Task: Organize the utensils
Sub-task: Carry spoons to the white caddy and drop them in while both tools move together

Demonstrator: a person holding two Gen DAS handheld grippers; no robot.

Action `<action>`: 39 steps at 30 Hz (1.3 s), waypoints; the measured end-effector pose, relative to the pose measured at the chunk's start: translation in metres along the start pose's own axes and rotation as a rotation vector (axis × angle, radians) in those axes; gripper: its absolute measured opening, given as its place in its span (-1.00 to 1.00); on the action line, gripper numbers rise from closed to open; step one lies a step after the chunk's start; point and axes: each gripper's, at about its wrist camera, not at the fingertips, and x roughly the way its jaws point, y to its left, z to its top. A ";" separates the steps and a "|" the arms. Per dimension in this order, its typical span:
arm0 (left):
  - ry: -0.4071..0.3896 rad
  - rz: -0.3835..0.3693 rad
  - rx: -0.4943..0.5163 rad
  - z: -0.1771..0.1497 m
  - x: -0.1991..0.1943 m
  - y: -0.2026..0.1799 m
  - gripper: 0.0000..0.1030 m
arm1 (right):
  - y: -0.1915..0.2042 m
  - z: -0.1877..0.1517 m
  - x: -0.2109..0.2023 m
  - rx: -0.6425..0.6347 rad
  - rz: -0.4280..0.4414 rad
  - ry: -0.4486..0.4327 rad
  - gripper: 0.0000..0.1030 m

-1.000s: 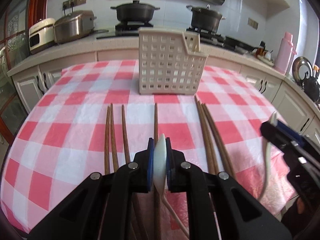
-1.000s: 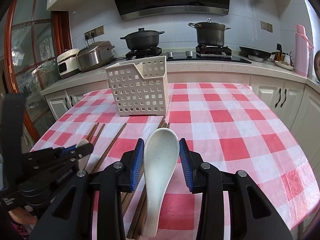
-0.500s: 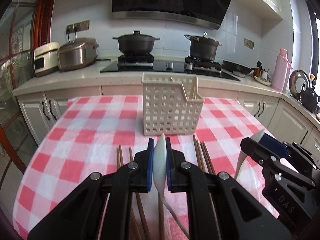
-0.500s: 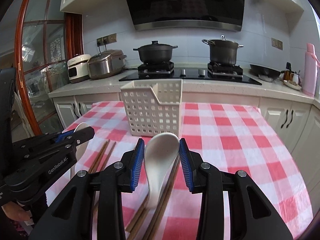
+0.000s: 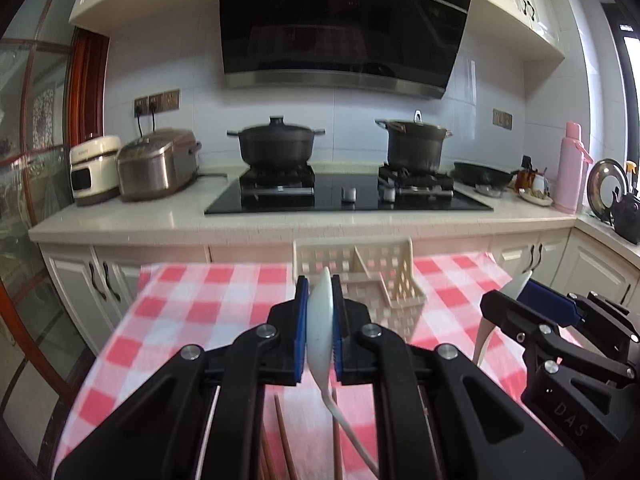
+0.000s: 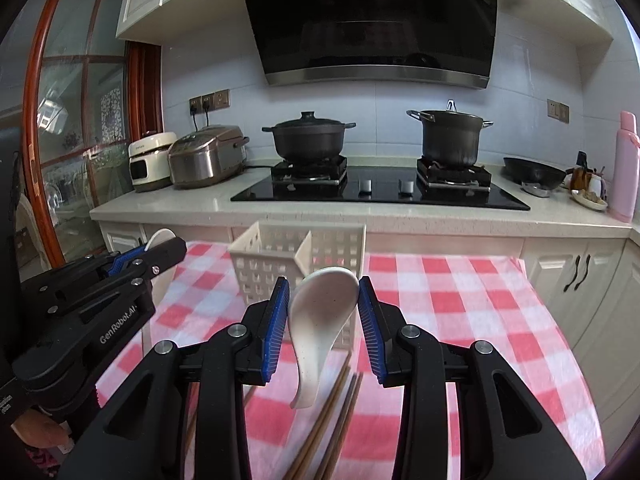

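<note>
My left gripper [image 5: 319,322] is shut on a white spoon [image 5: 320,316], held edge-on, handle hanging down. My right gripper [image 6: 323,316] is shut on another white spoon [image 6: 320,316] by its bowl, handle pointing down. Both are raised above the table, in front of the white perforated utensil basket [image 5: 372,280], which also shows in the right wrist view [image 6: 280,264]. Wooden chopsticks [image 6: 332,412] lie on the checked cloth below; they also show in the left wrist view [image 5: 280,436]. The right gripper appears in the left wrist view [image 5: 520,296], the left gripper in the right wrist view [image 6: 160,248].
The red-and-white checked table [image 6: 460,312] stands before a kitchen counter [image 5: 160,216] with a hob, two black pots [image 5: 276,144], rice cookers [image 5: 156,164] and a pink flask [image 5: 570,168]. White cabinets [image 6: 576,276] lie behind and to the right.
Both grippers have risen with their spoons and tilted up toward the counter. The basket now sits lower in both views, and the right-hand spoon has tilted between the jaws.
</note>
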 end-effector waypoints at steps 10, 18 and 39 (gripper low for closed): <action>-0.083 0.059 -0.008 0.065 0.036 0.010 -0.80 | -0.011 0.055 0.039 0.025 0.006 0.006 -0.31; -0.137 0.117 -0.024 0.103 0.071 0.016 -0.80 | -0.010 0.075 0.070 -0.002 -0.021 0.013 -0.31; -0.098 0.174 -0.017 0.105 0.165 0.014 -0.80 | -0.031 0.077 0.143 -0.007 -0.041 0.066 -0.31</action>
